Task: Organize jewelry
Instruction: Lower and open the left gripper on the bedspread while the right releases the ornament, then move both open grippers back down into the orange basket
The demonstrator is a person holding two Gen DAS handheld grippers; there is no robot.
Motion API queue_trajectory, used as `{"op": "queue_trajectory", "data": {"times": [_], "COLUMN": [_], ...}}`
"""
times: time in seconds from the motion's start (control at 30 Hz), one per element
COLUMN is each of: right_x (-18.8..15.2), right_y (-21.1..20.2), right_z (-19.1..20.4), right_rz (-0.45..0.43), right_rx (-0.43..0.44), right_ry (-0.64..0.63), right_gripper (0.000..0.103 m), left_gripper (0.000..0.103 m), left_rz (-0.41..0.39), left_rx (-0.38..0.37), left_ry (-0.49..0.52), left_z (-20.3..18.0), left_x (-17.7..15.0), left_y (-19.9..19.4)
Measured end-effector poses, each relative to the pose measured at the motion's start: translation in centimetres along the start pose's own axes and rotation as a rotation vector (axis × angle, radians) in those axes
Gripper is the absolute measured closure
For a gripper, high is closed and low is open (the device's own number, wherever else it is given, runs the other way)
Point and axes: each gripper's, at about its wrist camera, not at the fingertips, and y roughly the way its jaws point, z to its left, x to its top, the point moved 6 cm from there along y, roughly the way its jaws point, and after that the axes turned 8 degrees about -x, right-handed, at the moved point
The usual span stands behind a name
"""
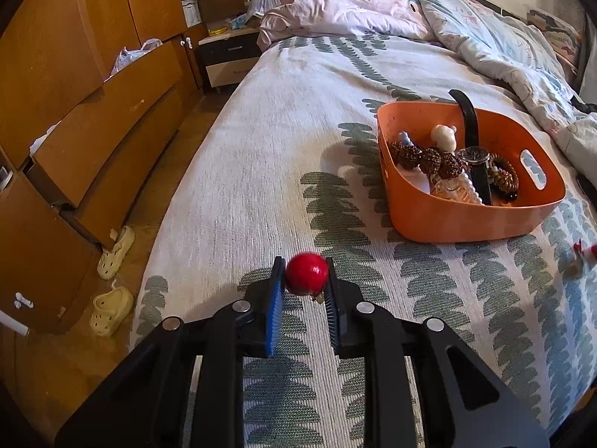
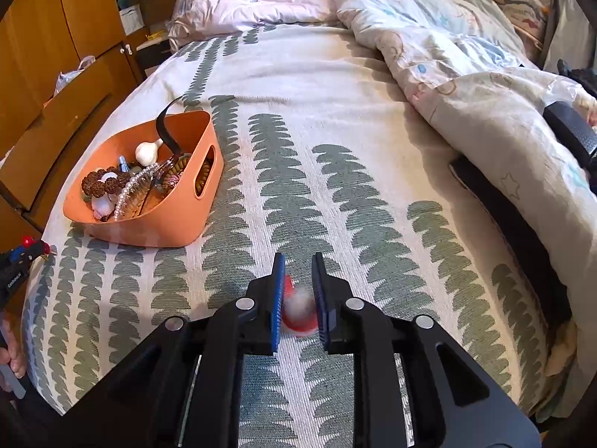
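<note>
- The left wrist view looks forward and steeply down along its own black two-finger gripper (image 1: 306,280), close above a cream bedspread with green leaf rows (image 1: 261,149); it faces up the bed toward the rumpled pale quilt (image 1: 485,37), with the wooden drawers (image 1: 93,112) along its left edge.
- The right wrist view sits equally near the bedspread (image 2: 335,112), over its own gripper (image 2: 298,287), facing the same way from further right.
- Both share the orange plastic basket with handle slots (image 1: 466,220) (image 2: 179,220): right of centre in the left view, left in the right view.
- The left gripper (image 2: 22,257) shows at the right view's left edge.
</note>
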Motion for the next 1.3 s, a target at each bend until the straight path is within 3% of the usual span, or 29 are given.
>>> {"op": "queue_trajectory", "data": {"times": [0.1, 0.3, 0.47, 0.67, 0.83, 1.13, 1.3], "right_x": [-0.1, -0.1, -0.3, 0.4, 1.1, 3.9, 6.1], "right_y": [-0.5, -2.4, -3.8, -5.8, -5.8, -4.5, -3.9], "right_z": [-0.1, -0.1, -0.3, -0.4, 0.2, 6.2, 9.2], "right_rz": [-0.007, -0.050, -0.089, -0.170, -0.198, -0.223, -0.253], "right_rx": [0.003, 0.017, 0.013, 0.041, 0.089, 0.153, 0.174], "right_ry": [0.006, 0.016, 0.019, 0.042, 0.056, -0.075, -0.160], "right_gripper": [0.082, 0.078, 0.055, 0.038, 0.036, 0.036, 0.036], "left_gripper": [0.068, 0.064, 0.053, 0.048, 0.035, 0.033, 0.032], "left_rz": [-0.018, -0.042, -0.075, -0.108, -0.138, -0.139, -0.047], "left_rx": [0.002, -0.009, -0.027, -0.049, -0.092, -0.134, -0.174], "left_ry": [-0.007, -0.020, -0.027, -0.036, -0.036, 0.073, 0.068], "left_z": [0.2, 0.3, 0.2, 0.2, -0.3, -3.9, -5.0], "left_x": [0.2, 0.6, 1.0, 2.0, 3.5, 6.7, 7.2], "left_y": [-0.5, -1.7, -3.0, -4.1, -4.7, -2.5, 0.5]}}
